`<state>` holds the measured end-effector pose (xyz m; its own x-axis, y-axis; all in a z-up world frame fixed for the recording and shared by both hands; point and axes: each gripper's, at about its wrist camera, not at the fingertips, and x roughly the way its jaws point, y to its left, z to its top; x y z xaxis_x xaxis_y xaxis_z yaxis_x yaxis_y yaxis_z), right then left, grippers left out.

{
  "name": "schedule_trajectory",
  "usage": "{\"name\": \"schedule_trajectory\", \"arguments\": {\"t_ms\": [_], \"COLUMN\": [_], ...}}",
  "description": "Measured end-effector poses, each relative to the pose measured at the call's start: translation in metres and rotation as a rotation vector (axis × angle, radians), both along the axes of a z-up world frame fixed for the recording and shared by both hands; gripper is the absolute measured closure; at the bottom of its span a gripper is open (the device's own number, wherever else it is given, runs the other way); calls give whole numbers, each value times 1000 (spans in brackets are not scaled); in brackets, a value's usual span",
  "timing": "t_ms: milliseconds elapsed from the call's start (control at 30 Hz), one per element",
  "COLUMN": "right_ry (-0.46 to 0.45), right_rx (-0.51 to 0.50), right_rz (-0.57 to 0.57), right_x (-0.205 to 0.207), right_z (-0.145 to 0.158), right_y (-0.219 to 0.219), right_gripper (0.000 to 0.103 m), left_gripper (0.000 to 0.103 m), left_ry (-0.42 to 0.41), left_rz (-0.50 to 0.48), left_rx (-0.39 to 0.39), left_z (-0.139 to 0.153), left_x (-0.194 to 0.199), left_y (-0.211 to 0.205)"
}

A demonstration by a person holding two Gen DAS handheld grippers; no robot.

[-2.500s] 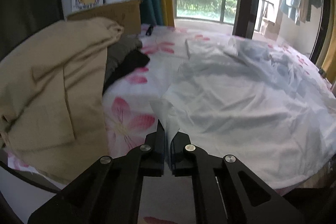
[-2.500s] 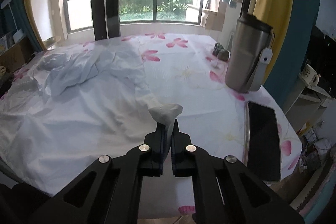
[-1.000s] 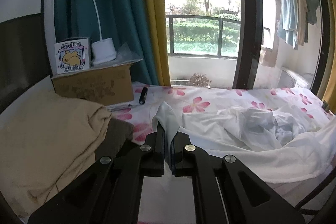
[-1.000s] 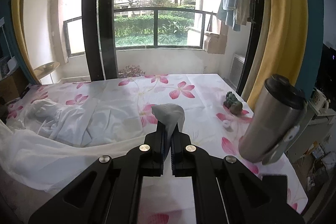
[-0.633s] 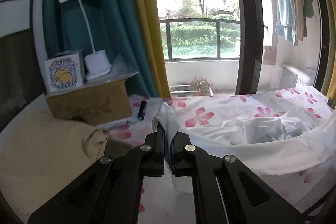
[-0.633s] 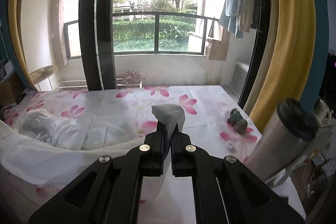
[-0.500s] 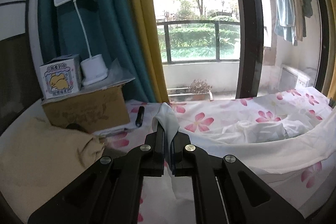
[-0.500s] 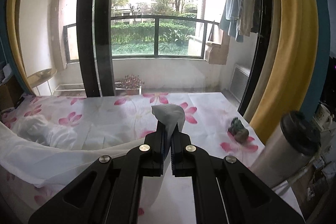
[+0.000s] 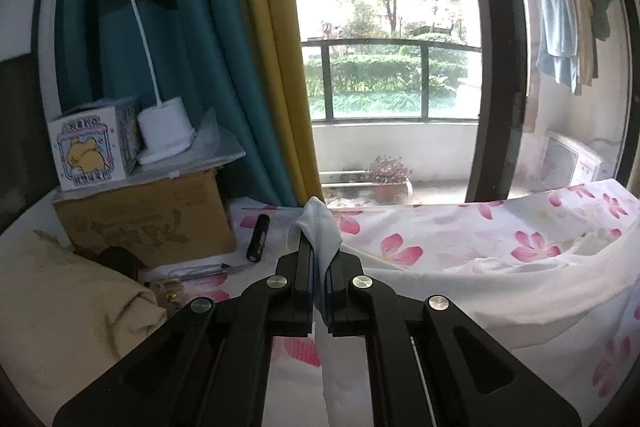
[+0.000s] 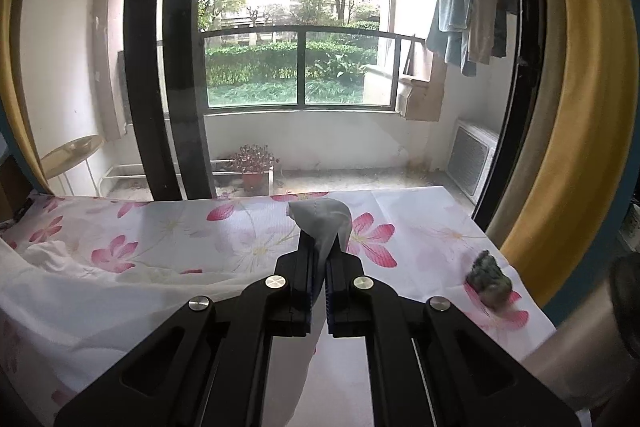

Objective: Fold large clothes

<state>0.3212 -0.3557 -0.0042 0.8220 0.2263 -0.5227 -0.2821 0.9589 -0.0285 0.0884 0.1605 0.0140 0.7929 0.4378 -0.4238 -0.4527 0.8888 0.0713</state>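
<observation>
A large white garment (image 9: 500,291) lies across a table covered by a floral cloth (image 9: 460,227). My left gripper (image 9: 319,247) is shut on one edge of the garment, with a tuft of cloth sticking up between the fingers. My right gripper (image 10: 319,247) is shut on another edge of the same garment (image 10: 80,303), which hangs in a lifted fold toward the left. Both grippers hold the cloth raised above the table.
At the left stand a cardboard box (image 9: 148,223), a small printed box (image 9: 86,155) and a white desk lamp (image 9: 164,131). A beige garment (image 9: 68,319) and a black torch (image 9: 258,237) lie nearby. At the right are a steel flask (image 10: 592,339) and a small green object (image 10: 488,279).
Both grippers have risen and moved toward the window, carrying the garment's edge up and over the rest of it. The flask has slid to the right edge of the right wrist view.
</observation>
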Motion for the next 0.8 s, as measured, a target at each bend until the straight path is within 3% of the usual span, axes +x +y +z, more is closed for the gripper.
{"name": "schedule_trajectory", "arguments": {"t_ms": [433,600,733,767,800], "right_ry": [103,139,167,176,187], "right_rx": [30,7,-21,-29,-41], "right_rz": [4,-9,-25,-29,-36], "right_x": [60,76,83,85,85], "right_z": [-34,-46,-56,-59,-62], "right_y": [8,14,17,18,18], "right_gripper": [99,99,99,99,99], "left_gripper": [98,98,96,91,79], "left_ry": [77,126,219,236,248], "left_rz": [41,55,54,60,69], "left_rx": [-125,-207,-168,-172,-175], "left_z": [-43,-65,-80,-83,-85], "left_x": [63,82,96,98,98], "left_y": [43,57,54,54,55]}}
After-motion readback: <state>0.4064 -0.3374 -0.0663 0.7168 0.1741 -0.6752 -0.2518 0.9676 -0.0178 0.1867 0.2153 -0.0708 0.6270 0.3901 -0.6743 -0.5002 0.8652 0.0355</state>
